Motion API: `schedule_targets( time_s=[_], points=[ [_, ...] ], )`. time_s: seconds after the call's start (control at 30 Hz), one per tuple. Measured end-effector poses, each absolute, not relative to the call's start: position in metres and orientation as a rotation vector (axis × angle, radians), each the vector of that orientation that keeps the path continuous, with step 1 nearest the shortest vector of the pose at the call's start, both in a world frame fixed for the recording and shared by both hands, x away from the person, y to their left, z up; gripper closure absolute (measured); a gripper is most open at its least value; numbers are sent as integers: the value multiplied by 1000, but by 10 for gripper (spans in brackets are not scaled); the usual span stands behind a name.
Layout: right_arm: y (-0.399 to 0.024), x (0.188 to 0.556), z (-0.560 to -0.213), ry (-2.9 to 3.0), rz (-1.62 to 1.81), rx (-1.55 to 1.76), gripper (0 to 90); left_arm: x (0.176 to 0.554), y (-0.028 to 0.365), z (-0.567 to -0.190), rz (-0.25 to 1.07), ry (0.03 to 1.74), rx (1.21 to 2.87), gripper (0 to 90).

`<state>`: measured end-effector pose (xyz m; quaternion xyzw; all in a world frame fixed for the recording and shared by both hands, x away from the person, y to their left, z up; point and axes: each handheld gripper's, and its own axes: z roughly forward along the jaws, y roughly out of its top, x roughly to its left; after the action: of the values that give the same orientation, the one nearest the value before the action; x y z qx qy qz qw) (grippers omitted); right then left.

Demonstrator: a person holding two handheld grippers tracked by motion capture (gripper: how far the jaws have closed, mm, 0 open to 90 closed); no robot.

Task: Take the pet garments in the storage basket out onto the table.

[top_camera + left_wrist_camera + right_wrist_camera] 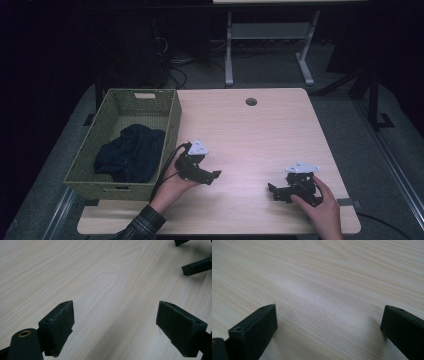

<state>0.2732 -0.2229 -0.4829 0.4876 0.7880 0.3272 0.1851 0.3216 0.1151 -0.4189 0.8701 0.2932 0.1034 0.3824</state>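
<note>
Dark cloth [131, 152] in green basket [172, 117], left hand-held gripper [115, 322] and right hand-held gripper [328, 327] both spread wide, empty, over table [250, 130]

right tongs [328, 332] | jaws wide apart | over bare table [324, 277]

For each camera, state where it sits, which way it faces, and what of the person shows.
High view: above the person's side, facing forward and down on the table, basket and dark cloth; both hands show, holding the left gripper and right gripper.
Left gripper view: rides the left gripper, along open jaws over bare wood.
Right gripper view: likewise on the right gripper.
Shared: left gripper view also shows the right gripper's jaws.
</note>
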Motion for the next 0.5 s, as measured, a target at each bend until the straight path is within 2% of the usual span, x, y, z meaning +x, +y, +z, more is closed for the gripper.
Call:
schedule_targets(
  time_s=[0.5],
  points=[
    [-223, 273, -483, 2222, 923, 1378, 5, 322, 116, -409, 227, 738, 2223, 145]
  ],
)
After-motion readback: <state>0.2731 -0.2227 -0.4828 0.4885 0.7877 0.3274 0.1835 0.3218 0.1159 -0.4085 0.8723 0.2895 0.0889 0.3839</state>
